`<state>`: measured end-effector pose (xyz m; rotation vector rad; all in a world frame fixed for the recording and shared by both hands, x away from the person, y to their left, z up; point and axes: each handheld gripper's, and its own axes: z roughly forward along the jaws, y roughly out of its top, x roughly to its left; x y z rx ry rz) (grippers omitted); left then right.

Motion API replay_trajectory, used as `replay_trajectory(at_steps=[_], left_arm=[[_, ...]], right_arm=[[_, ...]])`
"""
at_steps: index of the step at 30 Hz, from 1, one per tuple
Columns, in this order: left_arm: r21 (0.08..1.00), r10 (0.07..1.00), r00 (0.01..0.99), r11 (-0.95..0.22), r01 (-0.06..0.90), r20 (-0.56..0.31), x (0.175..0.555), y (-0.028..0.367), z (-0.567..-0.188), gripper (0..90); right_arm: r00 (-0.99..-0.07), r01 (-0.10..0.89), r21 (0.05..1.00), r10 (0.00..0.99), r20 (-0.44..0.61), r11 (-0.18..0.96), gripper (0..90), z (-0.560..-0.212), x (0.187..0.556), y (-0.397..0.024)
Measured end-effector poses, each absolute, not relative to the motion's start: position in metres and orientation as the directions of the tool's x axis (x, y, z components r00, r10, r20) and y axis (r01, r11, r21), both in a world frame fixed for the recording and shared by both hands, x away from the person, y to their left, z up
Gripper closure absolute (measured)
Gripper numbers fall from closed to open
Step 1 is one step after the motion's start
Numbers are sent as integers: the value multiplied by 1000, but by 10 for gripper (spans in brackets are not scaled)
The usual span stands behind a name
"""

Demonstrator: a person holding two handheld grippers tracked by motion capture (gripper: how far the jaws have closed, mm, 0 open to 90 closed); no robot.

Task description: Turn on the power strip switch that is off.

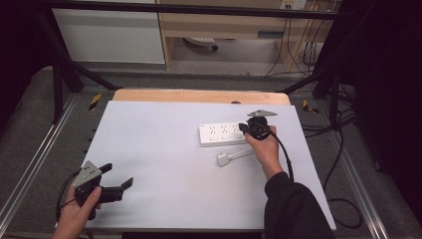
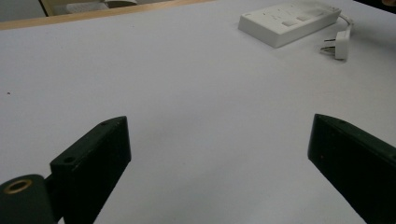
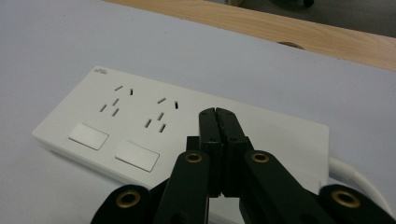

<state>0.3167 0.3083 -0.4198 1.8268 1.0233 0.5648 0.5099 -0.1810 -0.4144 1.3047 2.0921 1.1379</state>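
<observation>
Pressing its empty, closed right claw onto the power strip right of frame centre risks skidding it across the bench, while the left claw, lower left, gapes empty.

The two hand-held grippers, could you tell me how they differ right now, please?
The left hand-held gripper has its jaws wide apart; the right hand-held gripper has them closed together. The left sits at the table's near corner, far from the power strip; the right is over the strip's cable end. Both hold nothing.

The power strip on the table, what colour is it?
White; the power strip shows best in the right gripper view.
</observation>
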Motion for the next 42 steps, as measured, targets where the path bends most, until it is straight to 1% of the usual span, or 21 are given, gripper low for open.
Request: replay_trajectory(at_steps=[15, 27, 42], left_arm=[[888, 837, 546, -217, 407, -46, 317, 308, -420, 60], [888, 835, 548, -218, 405, -45, 317, 308, -420, 60], [887, 836, 546, -214, 408, -49, 317, 307, -421, 60]], right_arm=[[-478, 563, 789, 875, 71, 244, 900, -418, 505, -178], [-455, 587, 768, 889, 51, 257, 900, -429, 506, -178], [-459, 569, 781, 887, 43, 256, 900, -434, 503, -175]])
